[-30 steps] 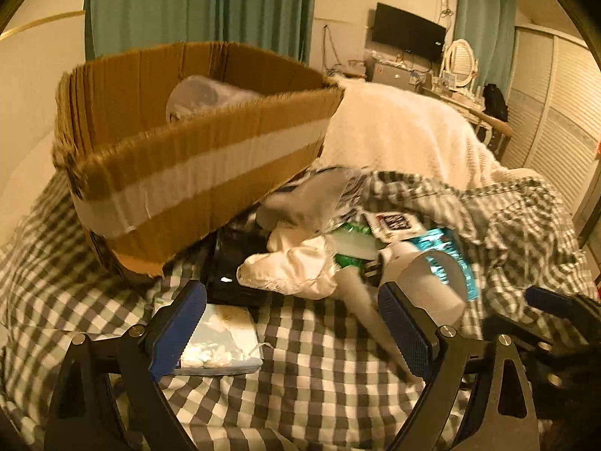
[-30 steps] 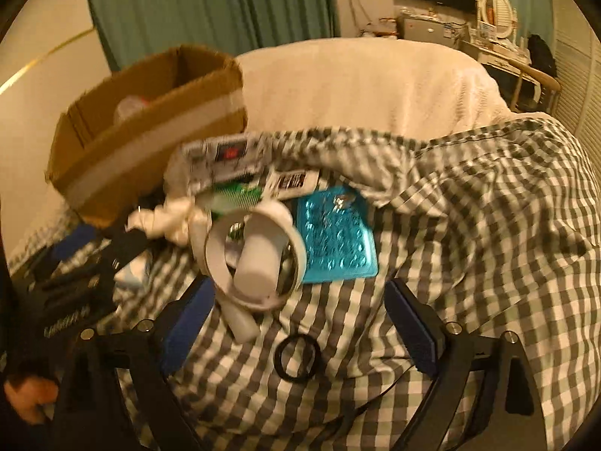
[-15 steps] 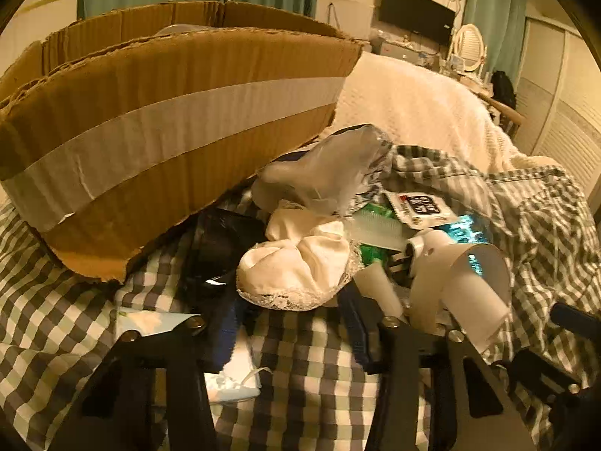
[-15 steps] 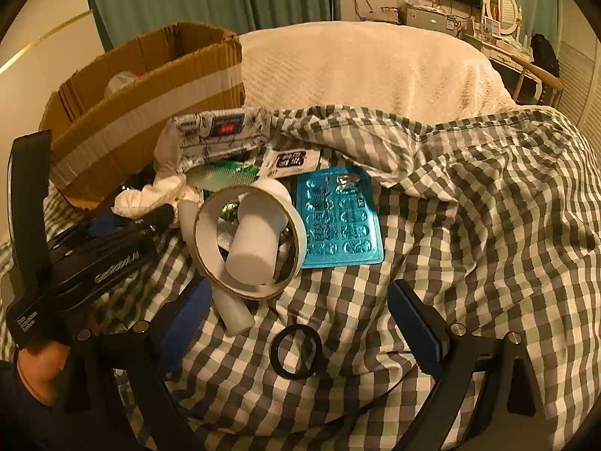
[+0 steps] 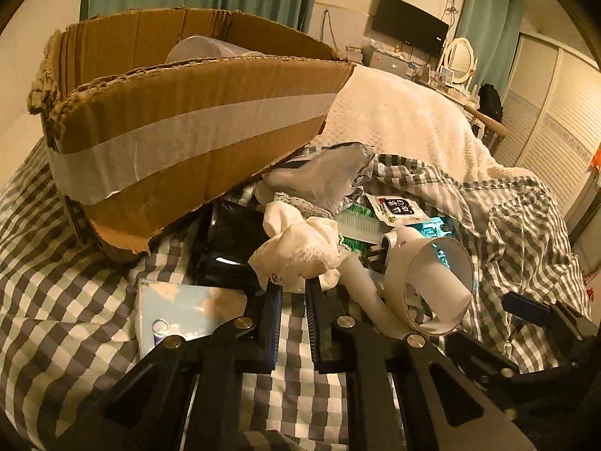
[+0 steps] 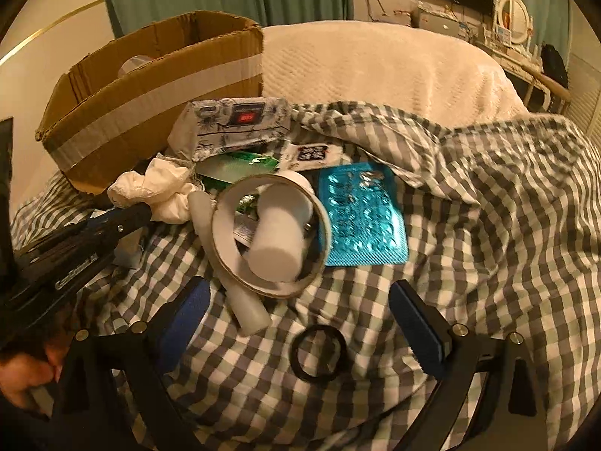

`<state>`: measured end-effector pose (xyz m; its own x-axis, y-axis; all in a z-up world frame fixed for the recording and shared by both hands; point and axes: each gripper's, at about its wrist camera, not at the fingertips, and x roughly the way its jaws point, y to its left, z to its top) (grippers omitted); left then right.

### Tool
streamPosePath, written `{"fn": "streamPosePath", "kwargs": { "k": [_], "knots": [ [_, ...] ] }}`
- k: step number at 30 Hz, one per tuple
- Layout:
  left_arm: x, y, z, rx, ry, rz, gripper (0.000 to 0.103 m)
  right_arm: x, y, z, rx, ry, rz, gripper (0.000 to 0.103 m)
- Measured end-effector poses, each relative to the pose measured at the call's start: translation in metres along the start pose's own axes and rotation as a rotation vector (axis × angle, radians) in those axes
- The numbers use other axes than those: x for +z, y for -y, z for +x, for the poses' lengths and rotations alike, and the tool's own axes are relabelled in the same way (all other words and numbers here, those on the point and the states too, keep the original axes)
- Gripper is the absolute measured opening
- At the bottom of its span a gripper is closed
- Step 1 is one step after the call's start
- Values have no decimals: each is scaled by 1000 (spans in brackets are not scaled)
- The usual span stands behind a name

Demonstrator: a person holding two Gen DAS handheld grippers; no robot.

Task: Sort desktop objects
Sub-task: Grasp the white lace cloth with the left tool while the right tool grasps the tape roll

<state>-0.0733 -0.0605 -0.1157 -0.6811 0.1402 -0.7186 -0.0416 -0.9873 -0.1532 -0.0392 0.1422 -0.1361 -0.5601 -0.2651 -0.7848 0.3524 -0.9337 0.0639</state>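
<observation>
A crumpled white lace-edged cloth (image 5: 300, 244) (image 6: 157, 188) lies on the checked bedspread in front of a cardboard box (image 5: 188, 124) (image 6: 150, 105). My left gripper (image 5: 293, 287) (image 6: 146, 210) has its jaws closing to a narrow slit, pinching the cloth's lower edge at the tips. A white tape roll (image 6: 270, 236) (image 5: 432, 282) leans over a white bottle (image 6: 278, 240) beside a teal blister pack (image 6: 360, 218). My right gripper (image 6: 296, 297) is opening wide. A black ring (image 6: 319, 353) and a white tube (image 6: 244, 300) lie on the cloth between its fingers, untouched.
A pale blue tissue pack (image 5: 180, 308) and a shiny black object (image 5: 225, 240) lie left of the cloth. A patterned packet (image 6: 233, 124), a green comb (image 6: 240, 161) and a small sachet (image 6: 311, 154) sit behind the roll. A clear cup (image 5: 203, 49) is in the box.
My left gripper's jaws went from wide open to nearly closed on the white cloth's edge. The right gripper crept a little closer to the tape roll and stayed wide.
</observation>
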Motion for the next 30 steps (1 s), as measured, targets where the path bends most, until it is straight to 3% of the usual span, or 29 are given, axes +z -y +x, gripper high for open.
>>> {"fn": "streamPosePath", "kwargs": {
  "k": [8, 10, 12, 15, 16, 17, 23, 25, 26, 30],
  "knots": [
    [2, -7, 14, 2, -48, -40, 14, 21, -16, 33, -11, 2, -57, 102],
    [3, -10, 17, 4, -52, -54, 24, 24, -17, 40, -15, 9, -52, 102],
    [3, -13, 19, 14, -51, -72, 41, 26, -15, 45, -28, 11, -50, 102],
    [4, -16, 20, 7, -46, -96, 51, 27, -7, 50, -7, 4, -10, 101],
    [4, -15, 19, 10, -43, -93, 52, 26, -5, 49, -3, 9, -2, 97],
    [3, -14, 19, 11, -43, -87, 53, 25, -4, 47, 0, 13, 2, 84],
    [4, -9, 23, 14, -27, -45, 53, 18, -5, 35, -14, 17, -10, 84],
    [4, -9, 23, 11, -27, -44, 45, 15, 0, 26, -1, 26, 12, 84],
    [3, -10, 23, 7, -32, -45, 31, 13, 3, 20, 3, 34, 24, 84],
    [1, -8, 15, -5, -16, -45, 21, 10, 14, 4, 15, 50, 66, 84]
  ]
}}
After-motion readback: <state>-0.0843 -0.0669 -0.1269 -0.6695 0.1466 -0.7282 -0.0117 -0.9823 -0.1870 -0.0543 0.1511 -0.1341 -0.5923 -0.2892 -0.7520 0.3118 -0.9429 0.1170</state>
